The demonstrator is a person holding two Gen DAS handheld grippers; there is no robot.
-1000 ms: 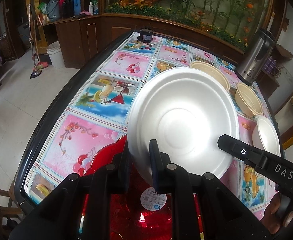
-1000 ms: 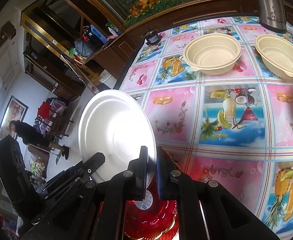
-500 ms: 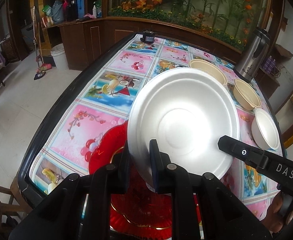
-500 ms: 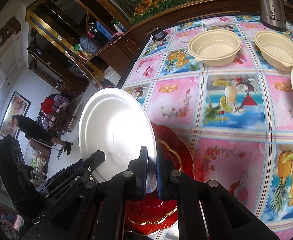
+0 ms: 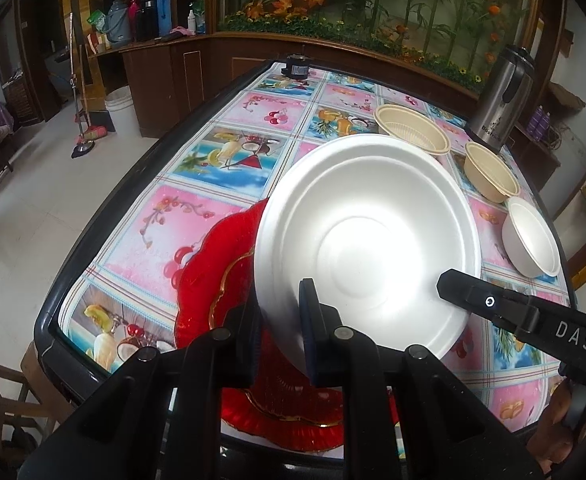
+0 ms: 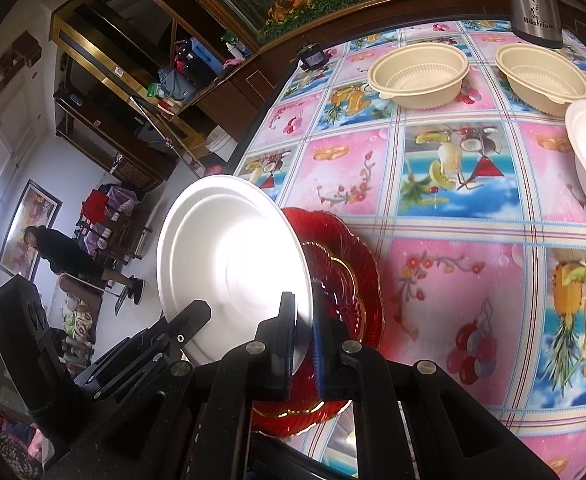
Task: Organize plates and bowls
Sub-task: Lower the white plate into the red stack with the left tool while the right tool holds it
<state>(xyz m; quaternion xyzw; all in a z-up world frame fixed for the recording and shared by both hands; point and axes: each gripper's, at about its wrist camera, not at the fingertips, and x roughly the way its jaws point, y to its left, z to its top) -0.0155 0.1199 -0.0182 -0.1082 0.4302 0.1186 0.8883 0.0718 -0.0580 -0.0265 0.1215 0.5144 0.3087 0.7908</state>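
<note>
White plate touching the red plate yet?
Cannot tell. The white foam plate, pinched by both grippers, overlaps the red plate in both wrist views; neither shows contact or gap.

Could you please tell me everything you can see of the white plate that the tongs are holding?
The white plate is round, matte and foam-like, with a raised rim and a circular centre ring. It looks clean and empty. It is tilted above the red glass plate near the table's edge. Both the left tongs and right tongs pinch its rim.
</note>
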